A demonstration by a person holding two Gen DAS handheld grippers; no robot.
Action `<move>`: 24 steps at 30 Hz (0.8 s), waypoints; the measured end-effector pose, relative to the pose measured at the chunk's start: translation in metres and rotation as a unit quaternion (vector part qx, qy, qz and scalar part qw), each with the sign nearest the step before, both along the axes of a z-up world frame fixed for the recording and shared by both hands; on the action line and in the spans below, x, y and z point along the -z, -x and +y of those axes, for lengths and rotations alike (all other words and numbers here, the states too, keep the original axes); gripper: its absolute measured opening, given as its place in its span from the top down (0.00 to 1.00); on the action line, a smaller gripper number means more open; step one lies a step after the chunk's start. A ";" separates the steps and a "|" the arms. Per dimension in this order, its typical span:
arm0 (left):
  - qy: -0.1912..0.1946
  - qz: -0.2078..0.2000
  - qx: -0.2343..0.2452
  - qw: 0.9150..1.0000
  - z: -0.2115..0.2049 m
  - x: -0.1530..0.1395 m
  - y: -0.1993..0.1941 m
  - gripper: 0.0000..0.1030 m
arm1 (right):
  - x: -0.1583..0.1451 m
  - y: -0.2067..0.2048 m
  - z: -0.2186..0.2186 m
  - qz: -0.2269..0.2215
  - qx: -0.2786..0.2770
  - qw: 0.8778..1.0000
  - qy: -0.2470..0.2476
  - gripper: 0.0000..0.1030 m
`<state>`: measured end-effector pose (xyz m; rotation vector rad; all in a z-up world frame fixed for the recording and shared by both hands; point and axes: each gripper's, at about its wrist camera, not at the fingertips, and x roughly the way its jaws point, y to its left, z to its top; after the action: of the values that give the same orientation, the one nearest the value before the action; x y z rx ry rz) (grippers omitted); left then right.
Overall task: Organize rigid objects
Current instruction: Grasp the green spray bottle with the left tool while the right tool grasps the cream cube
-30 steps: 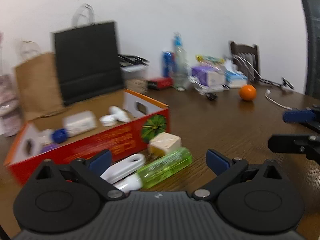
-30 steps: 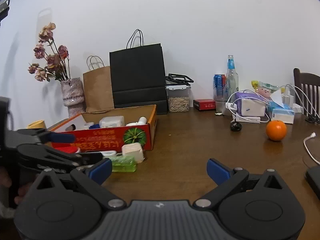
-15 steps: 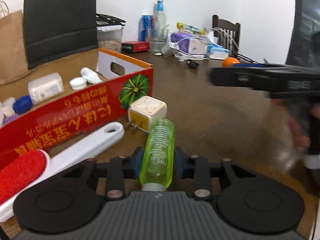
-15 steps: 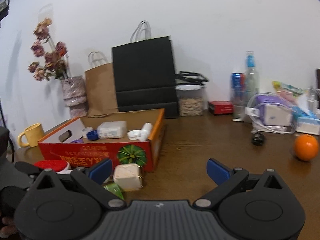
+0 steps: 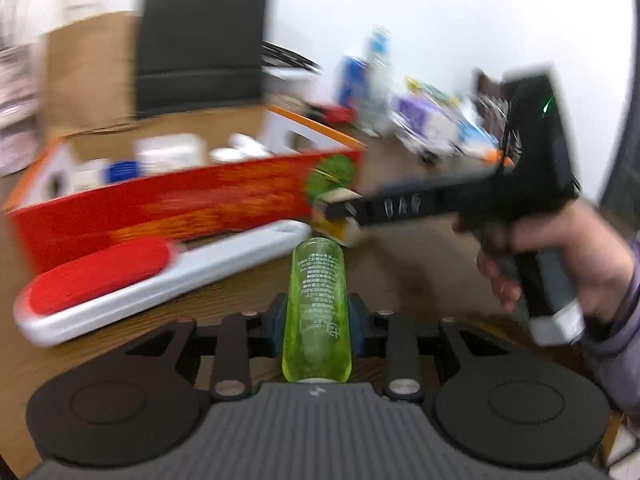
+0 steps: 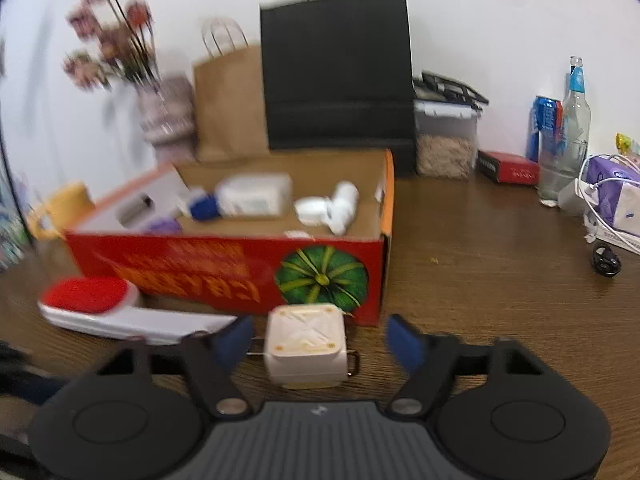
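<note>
Setting: brown wooden table (image 6: pixel 500 280), white wall behind, paper bags and clutter along the back edge.
Container: red cardboard box (image 6: pixel 224 264), open-topped, already carrying white bottles and small items.
Left gripper (image 5: pixel 318 322): pinching the green bottle (image 5: pixel 318 300) near its lower end; bottle points forward toward the box.
Right gripper (image 6: pixel 320 340): spread wide around the white cube (image 6: pixel 306 344), which sits on the table just in front of the box; pads not touching it.
Loose item: lint brush (image 6: pixel 120 312) (red pad, white handle) lying beside the box.
Step in hand: likely loading the box, one item per gripper.
Next move: bottle needs carrying over the box wall; right jaws must press onto the cube's flat sides.
</note>
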<state>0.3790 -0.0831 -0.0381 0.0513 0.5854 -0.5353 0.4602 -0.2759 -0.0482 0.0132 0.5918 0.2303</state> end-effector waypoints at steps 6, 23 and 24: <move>0.034 -0.018 -0.116 0.992 0.052 -0.021 0.028 0.70 | 0.001 -0.002 0.000 0.014 0.000 0.999 -0.029 0.54; 0.030 -0.095 -0.176 0.979 0.059 -0.053 0.181 0.70 | -0.048 0.242 0.025 -0.120 -0.006 0.992 -0.045 0.61; 0.035 -0.096 -0.173 0.980 0.061 -0.054 0.192 0.70 | -0.048 0.260 0.027 -0.121 -0.006 0.991 -0.054 0.61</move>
<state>0.1866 -0.0224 0.0160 -0.0648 0.3750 -0.2079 0.2004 -0.2489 0.0001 0.0845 0.3373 0.2707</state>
